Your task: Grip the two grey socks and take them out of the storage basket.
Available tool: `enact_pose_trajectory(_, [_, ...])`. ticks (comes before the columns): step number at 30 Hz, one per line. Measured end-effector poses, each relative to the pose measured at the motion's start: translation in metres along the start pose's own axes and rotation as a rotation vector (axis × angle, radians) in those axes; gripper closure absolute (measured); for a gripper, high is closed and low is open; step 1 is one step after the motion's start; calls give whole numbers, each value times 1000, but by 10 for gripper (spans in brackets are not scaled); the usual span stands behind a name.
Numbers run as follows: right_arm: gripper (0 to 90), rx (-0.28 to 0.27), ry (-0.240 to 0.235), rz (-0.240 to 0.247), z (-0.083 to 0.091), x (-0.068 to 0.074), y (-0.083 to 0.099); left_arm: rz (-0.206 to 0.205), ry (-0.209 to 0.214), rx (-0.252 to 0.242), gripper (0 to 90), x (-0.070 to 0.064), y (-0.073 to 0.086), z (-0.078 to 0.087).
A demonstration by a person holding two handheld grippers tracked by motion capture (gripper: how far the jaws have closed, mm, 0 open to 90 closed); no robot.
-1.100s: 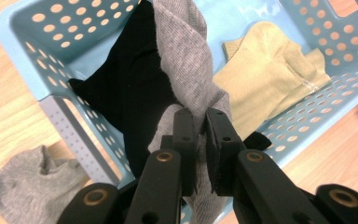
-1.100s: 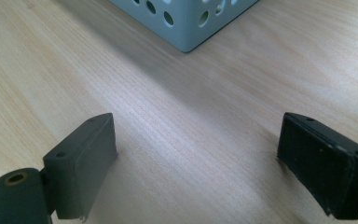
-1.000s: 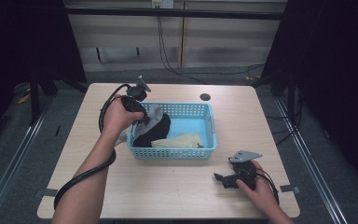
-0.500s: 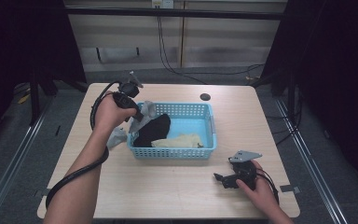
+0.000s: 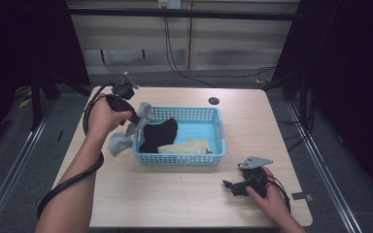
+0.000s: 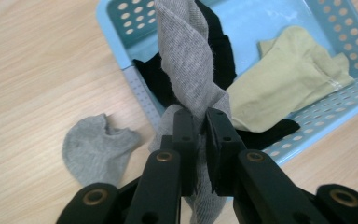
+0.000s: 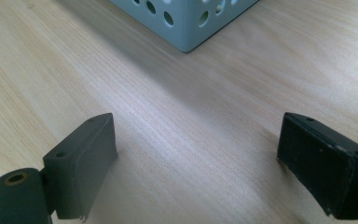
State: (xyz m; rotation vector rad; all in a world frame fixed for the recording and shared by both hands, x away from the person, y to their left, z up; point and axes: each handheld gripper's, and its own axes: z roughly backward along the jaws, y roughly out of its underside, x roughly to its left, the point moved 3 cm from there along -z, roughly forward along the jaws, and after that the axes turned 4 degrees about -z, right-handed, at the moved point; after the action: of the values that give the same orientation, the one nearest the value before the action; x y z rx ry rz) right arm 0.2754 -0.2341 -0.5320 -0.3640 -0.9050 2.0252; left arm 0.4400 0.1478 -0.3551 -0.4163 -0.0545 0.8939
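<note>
The likeliest slip here is the grey sock [image 6: 186, 60] sliding out of the left gripper [image 6: 199, 135]: in the left gripper view its 2 jaws pinch only a narrow, twisted band of the fabric, and knit like that looks soft and stretchy, so a quick pull could, I judge, work it free. A 2nd risk is snagging, since the sock's upper length hangs across the rim of the blue basket [image 5: 184, 159] and over the black sock [image 5: 159, 135] inside; dragging it might tug that sock along or shift the light basket. The grey sock runs from between the jaws toward 12 o'clock in that view, with a short tail hanging below them toward 6 o'clock. A 2nd grey sock [image 6: 95, 149] lies flat on the table [image 5: 165, 194] at about 9 o'clock from the jaws, just outside the basket, and a pale yellow sock [image 6: 289, 79] rests in the basket at about 2 o'clock. The right gripper [image 5: 233, 186] sits low over the table at the basket's 4 o'clock in the high view, jaws spread wide and empty.
</note>
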Motion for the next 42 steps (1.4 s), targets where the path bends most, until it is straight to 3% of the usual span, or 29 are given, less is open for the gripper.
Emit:
enact_pose_trajectory(18, [109,-1,1,1,0,0,0,64,-28,1,827,31,27,5])
enact_pose_trajectory(42, [110,0,-1,5,0,0,0,150,-69,-31,820,62,49,-20])
